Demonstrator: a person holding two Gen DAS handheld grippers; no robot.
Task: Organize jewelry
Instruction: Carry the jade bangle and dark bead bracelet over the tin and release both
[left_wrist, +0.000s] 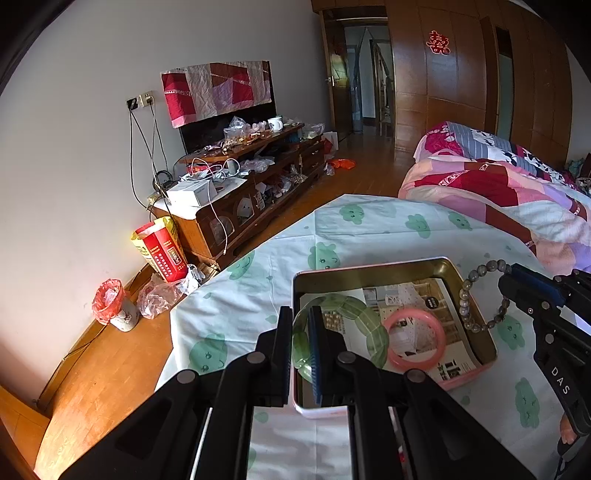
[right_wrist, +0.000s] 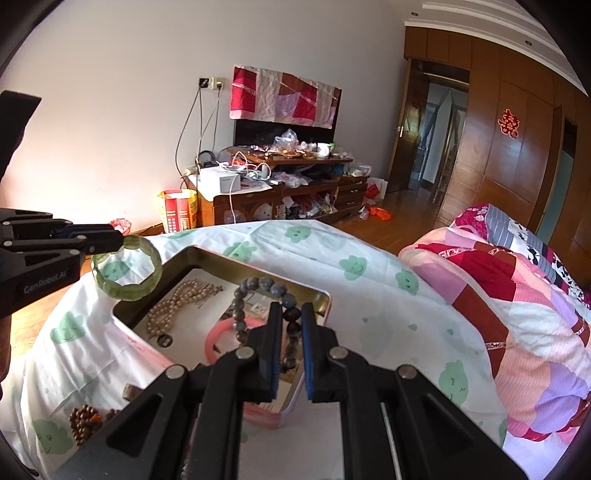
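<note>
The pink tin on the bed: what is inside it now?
Inside the pink tin lie a printed paper lining, a pink bangle and a pale bead necklace. The right gripper and its grey bead bracelet cover part of the floor.

Bright daylight, sharp focus. Warm glare on wall (right_wrist: 74, 155) at left. Strong fisheye bending, black vignette at corners. Soft shadows.

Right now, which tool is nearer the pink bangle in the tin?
Right. The right tool, shut on the grey bead bracelet, hangs just above the pink bangle. The left tool holds the green bracelet over the tin's far-left corner.
</note>
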